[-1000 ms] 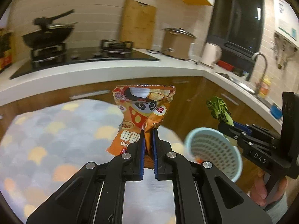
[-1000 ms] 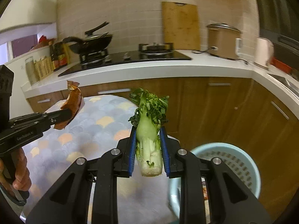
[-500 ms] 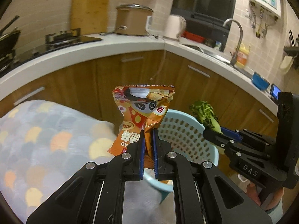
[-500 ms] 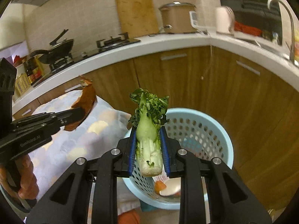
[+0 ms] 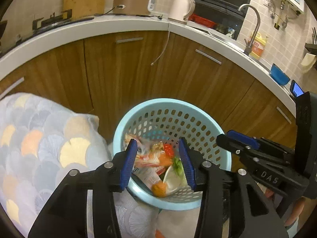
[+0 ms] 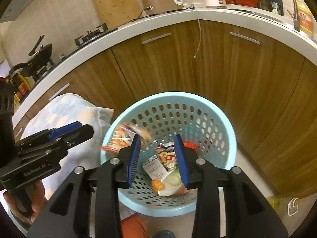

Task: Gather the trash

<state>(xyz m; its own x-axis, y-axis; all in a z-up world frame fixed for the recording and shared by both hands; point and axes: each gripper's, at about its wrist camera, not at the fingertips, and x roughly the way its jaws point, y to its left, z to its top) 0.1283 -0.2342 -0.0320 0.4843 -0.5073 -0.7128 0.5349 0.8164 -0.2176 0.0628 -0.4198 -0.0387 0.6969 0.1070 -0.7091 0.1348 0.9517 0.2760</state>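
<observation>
A light blue perforated basket [image 5: 200, 119] stands on the floor, also in the right wrist view [image 6: 198, 107]. It holds trash: the orange snack bag [image 5: 150, 158], blurred at the basket's left wall in the right wrist view [image 6: 120, 138], the green vegetable [image 5: 178, 165], a white carton [image 6: 156, 168], an orange piece [image 6: 157, 185]. My left gripper [image 5: 159, 164] is open and empty above the basket. My right gripper [image 6: 157, 157] is open and empty above it too, seen from the side in the left wrist view [image 5: 235, 142].
A table with a scale-patterned cloth [image 5: 39, 148] stands left of the basket. Wooden cabinets [image 6: 218, 69] under a white counter [image 5: 118, 27] curve behind it. A yellowish bottle [image 6: 285, 206] stands on the floor at right.
Both grippers opened above the basket. The snack bag left the left gripper and the vegetable left the right gripper; both now lie in the basket.
</observation>
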